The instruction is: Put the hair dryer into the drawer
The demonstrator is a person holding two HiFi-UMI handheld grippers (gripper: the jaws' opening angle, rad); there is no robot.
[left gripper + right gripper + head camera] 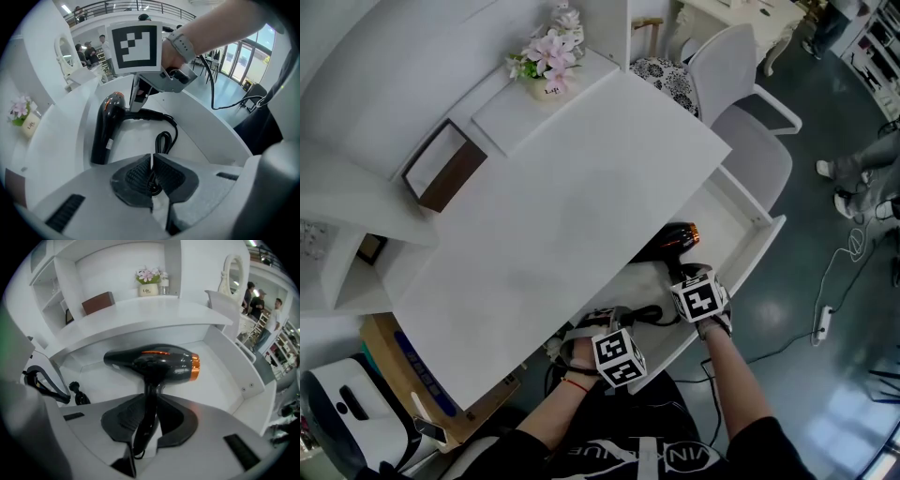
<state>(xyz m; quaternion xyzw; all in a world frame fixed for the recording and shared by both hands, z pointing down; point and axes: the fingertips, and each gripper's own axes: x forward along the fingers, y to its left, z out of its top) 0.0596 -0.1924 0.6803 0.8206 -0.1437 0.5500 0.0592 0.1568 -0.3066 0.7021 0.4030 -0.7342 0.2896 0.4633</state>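
The black hair dryer (pixel 673 241) with an orange nozzle ring lies in the open white drawer (pixel 761 246) under the desk. My right gripper (pixel 677 274) is shut on its handle; in the right gripper view the handle (pixel 149 404) runs between the pads and the body (pixel 154 361) hangs just above the drawer floor (pixel 220 378). My left gripper (pixel 602 322) is nearer the drawer's left end, shut on the black power cord (pixel 164 139), which shows pinched between its pads (pixel 136 176). In the left gripper view the hair dryer (pixel 104 129) and the right gripper (pixel 137 104) are ahead.
The white desk top (pixel 572 216) overhangs the drawer's back. On it stand a flower pot (pixel 548 54) and a brown box (pixel 441 169). A white chair (pixel 750 122) is at the drawer's far end. A power strip (pixel 823 323) and a person's feet (pixel 853 183) are on the floor.
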